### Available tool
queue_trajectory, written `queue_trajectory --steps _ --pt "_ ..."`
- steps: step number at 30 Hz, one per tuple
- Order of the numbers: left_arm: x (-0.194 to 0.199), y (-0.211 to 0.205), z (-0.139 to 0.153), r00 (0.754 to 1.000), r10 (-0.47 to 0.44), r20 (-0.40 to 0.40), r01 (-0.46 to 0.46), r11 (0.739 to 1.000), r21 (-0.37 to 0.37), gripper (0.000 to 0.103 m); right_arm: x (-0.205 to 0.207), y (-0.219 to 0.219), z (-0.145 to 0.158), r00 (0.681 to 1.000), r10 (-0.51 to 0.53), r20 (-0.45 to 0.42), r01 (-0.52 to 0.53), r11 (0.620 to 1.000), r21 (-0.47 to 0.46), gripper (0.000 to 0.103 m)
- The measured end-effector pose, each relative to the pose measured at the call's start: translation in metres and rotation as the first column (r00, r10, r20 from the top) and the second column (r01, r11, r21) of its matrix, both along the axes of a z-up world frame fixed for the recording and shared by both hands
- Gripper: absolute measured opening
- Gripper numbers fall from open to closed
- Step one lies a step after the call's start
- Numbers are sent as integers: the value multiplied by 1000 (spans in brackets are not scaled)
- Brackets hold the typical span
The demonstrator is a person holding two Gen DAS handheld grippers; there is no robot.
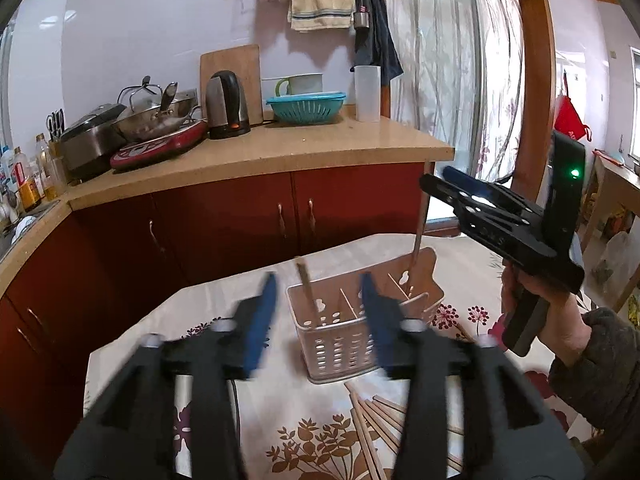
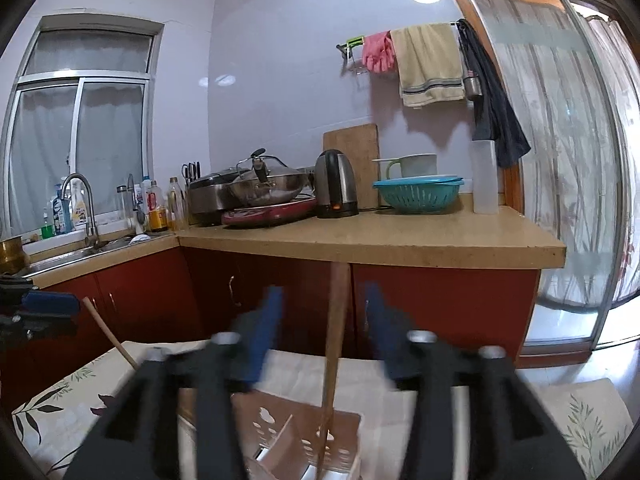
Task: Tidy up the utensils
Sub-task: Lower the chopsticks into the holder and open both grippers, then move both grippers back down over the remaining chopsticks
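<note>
surface: floral tablecloth (image 1: pixel 320 432) | room: kitchen, tan counter (image 2: pixel 400 236), red cabinets (image 1: pixel 224 216)

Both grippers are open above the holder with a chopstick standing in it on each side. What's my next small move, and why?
Probably lower the left gripper toward the loose chopsticks on the tablecloth in front of the holder. Its jaws stand open around nothing, the right gripper has released its chopstick, and that pile remains unsorted.
</note>
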State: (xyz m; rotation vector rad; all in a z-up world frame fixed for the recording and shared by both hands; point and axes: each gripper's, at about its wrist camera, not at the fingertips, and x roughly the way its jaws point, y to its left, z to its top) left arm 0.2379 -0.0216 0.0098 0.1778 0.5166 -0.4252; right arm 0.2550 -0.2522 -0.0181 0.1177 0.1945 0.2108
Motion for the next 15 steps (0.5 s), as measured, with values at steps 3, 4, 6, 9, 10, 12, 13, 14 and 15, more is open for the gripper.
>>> queue_trajectory --steps 3,4,6,9,10,12,13,14,15 --pt "-4 5 -1 1000 23 4 -23 1000 -18 64 -10 -2 2 1000 -6 -2 6 1000 -15 56" --pt "-6 7 -1 999 31 7 -31 999 -21 66 -13 -3 3 1000 -6 -2 6 1000 -15 59" --pt "-14 10 -3 999 51 6 -51 998 -28 70 -27 -7 7 1000 -16 -2 16 1000 -16 61" --pt "-24 14 -7 997 76 1 -76 997 -33 76 -45 -13 10 1000 -31 -7 30 999 -18 63" --pt "-30 16 -10 996 87 -2 -87 995 -39 76 -52 -15 11 999 -35 -11 35 999 -16 63" --pt "-39 19 -13 995 99 -3 -99 994 -49 78 -69 -19 10 999 -41 -21 41 999 -11 64" --pt "-45 21 -16 994 108 -3 -108 993 -53 78 -76 -21 9 999 -46 -26 46 999 -9 64" --pt "-52 23 -19 993 121 -3 -121 991 -62 78 -82 -23 8 998 -50 -30 49 999 -8 64" --pt "-59 25 -23 991 130 -6 -131 989 -70 78 -92 -25 5 998 -54 -40 54 999 -7 64"
